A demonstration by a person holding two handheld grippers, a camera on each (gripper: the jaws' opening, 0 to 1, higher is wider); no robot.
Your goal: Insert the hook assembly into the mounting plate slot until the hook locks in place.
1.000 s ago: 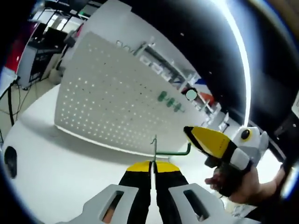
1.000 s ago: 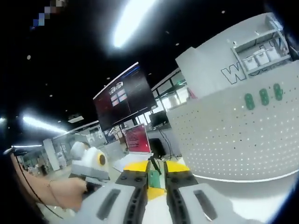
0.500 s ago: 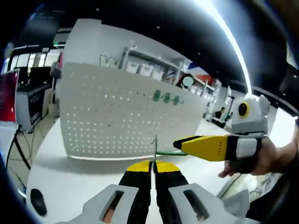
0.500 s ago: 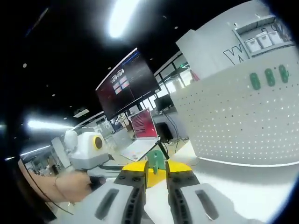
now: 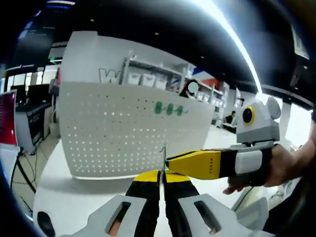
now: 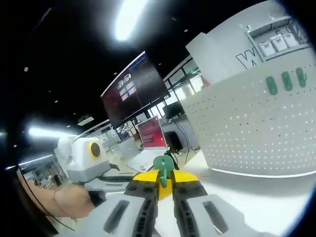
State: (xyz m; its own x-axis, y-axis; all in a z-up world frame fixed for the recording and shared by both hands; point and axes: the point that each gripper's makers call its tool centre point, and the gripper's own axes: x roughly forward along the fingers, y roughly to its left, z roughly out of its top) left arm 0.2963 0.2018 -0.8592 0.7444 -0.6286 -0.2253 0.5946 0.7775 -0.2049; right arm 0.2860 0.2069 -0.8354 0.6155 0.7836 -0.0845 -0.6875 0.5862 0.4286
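My left gripper [image 5: 162, 175] is shut on a thin metal mounting plate [image 5: 163, 157], seen edge-on and standing up from the jaw tips. The right gripper [image 5: 197, 164], held by a hand [image 5: 284, 165], reaches in from the right. Its yellow jaw tip sits right beside the plate and hides the hook there. In the right gripper view, my right gripper [image 6: 162, 178] is shut on the green hook assembly [image 6: 162, 167], which pokes up between the jaws. The left gripper [image 6: 86, 158] and its hand [image 6: 64, 202] sit close at the left.
A white pegboard [image 5: 123, 131] stands upright on the white table [image 5: 69, 197], with green pieces [image 5: 169, 108] hung near its top; the pegboard [image 6: 256, 133] fills the right of the right gripper view. A dark monitor [image 6: 133, 94] and a laptop [image 6: 148, 140] stand behind.
The right gripper has moved left along the plate, covering the green rod seen earlier. In the right gripper view the green hook stands higher and the left gripper is nearer.
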